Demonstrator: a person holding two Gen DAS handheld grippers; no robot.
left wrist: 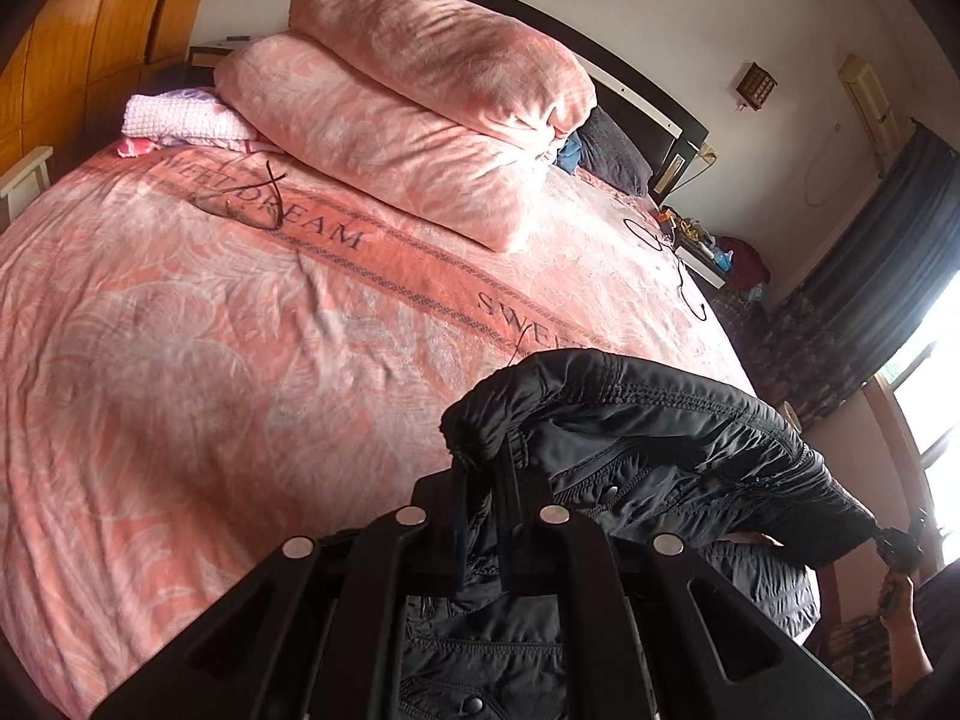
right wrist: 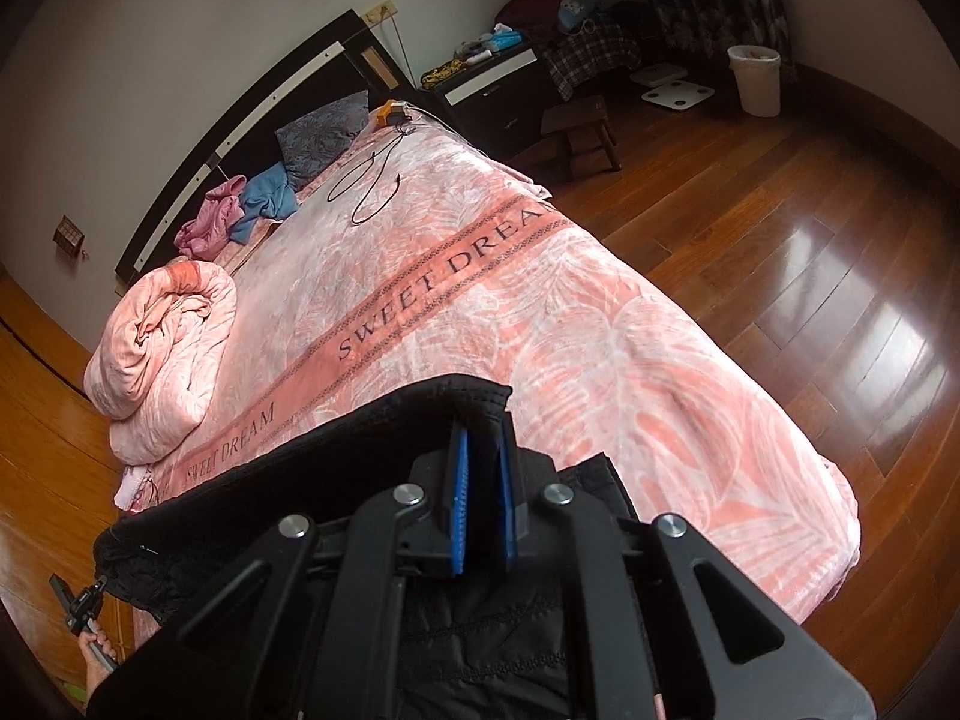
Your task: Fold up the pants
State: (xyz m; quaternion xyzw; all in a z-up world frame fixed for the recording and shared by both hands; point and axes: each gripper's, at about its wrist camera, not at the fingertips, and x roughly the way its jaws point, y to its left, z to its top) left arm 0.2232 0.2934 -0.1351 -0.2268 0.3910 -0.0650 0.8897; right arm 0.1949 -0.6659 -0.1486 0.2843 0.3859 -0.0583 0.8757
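Holding the black quilted pants (left wrist: 648,444) aloft above the near edge of the bed (left wrist: 180,360), both claws are clenched on fabric: the left claw (left wrist: 489,468) bites a bunched corner of the waistband, and the right claw (right wrist: 480,438) pinches the folded edge at its twelve o'clock. The garment sags between them, its lower part hanging below both views.

My worry is the left grip. It seems to hold only a small gathered tuft, so the slippery shell could slide out if the two claws pull apart or swing quickly. Uneven heights would also let the pants land skewed, leaving a crooked fold line. The hidden legs may be twisted; I cannot tell.

Around the landing zone, eyeglasses (left wrist: 240,198) lie on the pink blanket at ten o'clock in the left view, and a black cable (right wrist: 369,189) loops near the headboard at eleven o'clock in the right view. The rolled duvet (left wrist: 420,120) sits beyond. The glasses are nearest to being snagged or covered.
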